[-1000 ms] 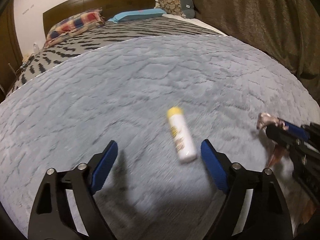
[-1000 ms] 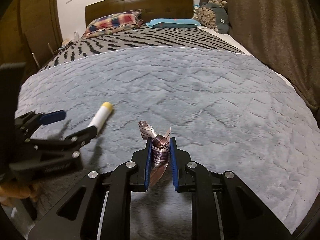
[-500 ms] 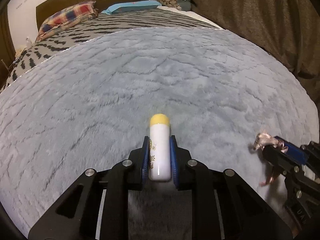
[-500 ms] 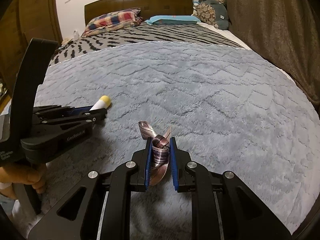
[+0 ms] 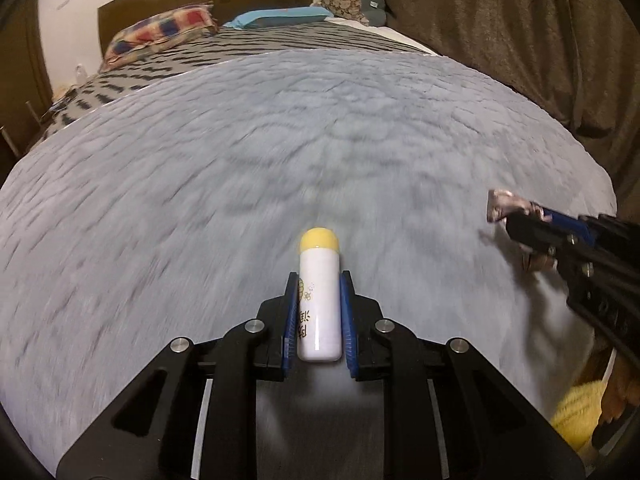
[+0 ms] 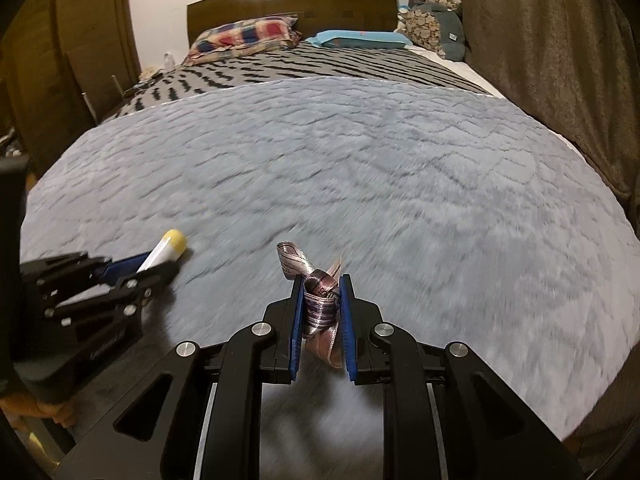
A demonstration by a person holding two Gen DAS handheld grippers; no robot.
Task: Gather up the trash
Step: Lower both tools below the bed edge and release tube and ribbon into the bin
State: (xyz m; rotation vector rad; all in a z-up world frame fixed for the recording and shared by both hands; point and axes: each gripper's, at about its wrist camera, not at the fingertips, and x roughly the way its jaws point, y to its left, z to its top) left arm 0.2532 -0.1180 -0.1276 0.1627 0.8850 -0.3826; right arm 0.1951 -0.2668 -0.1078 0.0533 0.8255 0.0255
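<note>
My left gripper (image 5: pixel 319 320) clamps the white yellow-capped tube (image 5: pixel 319 300); my right gripper (image 6: pixel 320 320) pinches a crumpled wrapper (image 6: pixel 318 304). Both hang over the grey blanket (image 6: pixel 360 168). Beyond lie striped bedding (image 6: pixel 320 66), pillows (image 6: pixel 244 36), headboard (image 6: pixel 292 2); curtain (image 6: pixel 540 60) flanks right.

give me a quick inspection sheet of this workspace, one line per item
surface: fluffy grey blanket covering the bed's near half, zebra-striped cover beyond.
job's things: white cylindrical bottle with yellow cap and crumpled pinkish shiny wrapper, both gripped.
clutter: nothing seen on the blanket.
grippers: left gripper shut on the bottle; right gripper shut on the wrapper.
cables: nothing seen.
surroundings: wooden headboard, plaid pillow, blue pillow, brown curtain, yellow object at lower right, unclear.
</note>
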